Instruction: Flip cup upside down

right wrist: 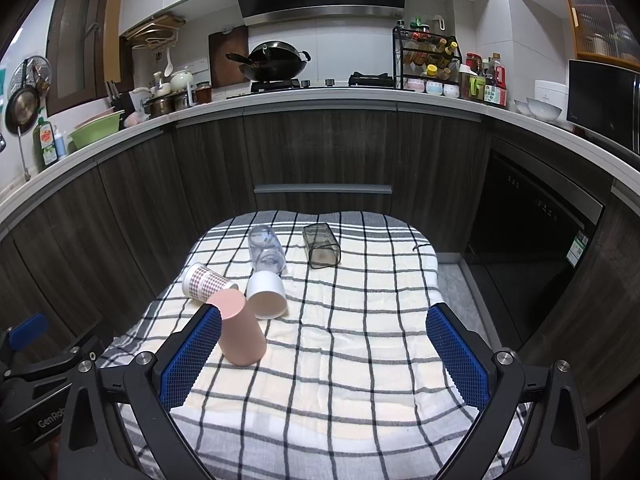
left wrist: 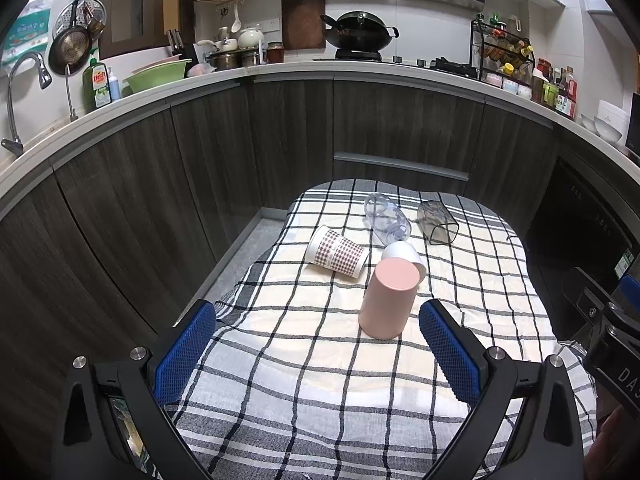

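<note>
On the checked tablecloth (left wrist: 304,360), the pink cup (left wrist: 387,300) stands mouth-down, closed base up. The white cup (right wrist: 266,294), gingham paper cup (left wrist: 337,252), clear cup (right wrist: 266,254) and smoky square glass (right wrist: 321,246) lie sideways beyond. Left gripper (left wrist: 318,354) and right gripper (right wrist: 324,356) are spread wide, holding nothing.
</note>
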`<move>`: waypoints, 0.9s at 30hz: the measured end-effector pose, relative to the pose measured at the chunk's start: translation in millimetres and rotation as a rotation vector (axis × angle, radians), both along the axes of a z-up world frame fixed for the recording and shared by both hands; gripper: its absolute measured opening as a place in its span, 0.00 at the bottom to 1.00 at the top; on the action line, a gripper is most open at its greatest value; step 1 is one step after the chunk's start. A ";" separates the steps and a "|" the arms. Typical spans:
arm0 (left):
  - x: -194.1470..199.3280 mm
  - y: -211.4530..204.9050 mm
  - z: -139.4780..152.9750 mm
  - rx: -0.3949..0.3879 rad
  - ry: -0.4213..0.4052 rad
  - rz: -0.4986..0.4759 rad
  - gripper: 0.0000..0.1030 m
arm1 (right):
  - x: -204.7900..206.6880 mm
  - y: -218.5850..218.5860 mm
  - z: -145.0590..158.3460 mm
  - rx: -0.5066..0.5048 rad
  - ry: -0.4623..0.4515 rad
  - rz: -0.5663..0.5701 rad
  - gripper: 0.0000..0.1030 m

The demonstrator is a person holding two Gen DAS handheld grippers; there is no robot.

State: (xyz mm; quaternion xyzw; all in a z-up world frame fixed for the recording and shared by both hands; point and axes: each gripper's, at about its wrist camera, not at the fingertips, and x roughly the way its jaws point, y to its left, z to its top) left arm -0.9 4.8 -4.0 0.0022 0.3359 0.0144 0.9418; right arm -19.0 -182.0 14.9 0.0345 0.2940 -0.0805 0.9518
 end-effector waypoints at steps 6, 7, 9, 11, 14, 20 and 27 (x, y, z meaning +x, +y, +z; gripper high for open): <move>0.4 -0.3 -2.2 0.002 0.004 -0.001 1.00 | 0.6 -0.6 0.1 0.000 0.000 0.000 0.99; 0.5 -0.4 -2.9 0.002 0.004 -0.001 1.00 | 0.7 -0.7 0.1 0.000 0.001 0.000 0.99; 0.6 -0.7 -3.6 0.003 0.004 0.001 1.00 | 0.9 -1.0 0.1 0.001 0.002 0.000 0.99; 1.7 0.3 -5.0 0.004 0.006 0.005 1.00 | 1.0 -1.1 0.3 0.001 0.002 0.000 0.99; 2.5 0.5 -6.5 0.001 0.011 0.005 1.00 | 1.2 -0.8 0.7 0.002 0.001 -0.001 0.99; 2.6 0.6 -6.3 0.001 0.012 0.005 1.00 | 1.7 -0.2 1.6 0.002 0.002 -0.001 0.99; 3.1 1.2 -8.5 0.002 0.015 0.011 1.00 | 3.5 -2.1 1.9 0.005 0.001 -0.003 0.99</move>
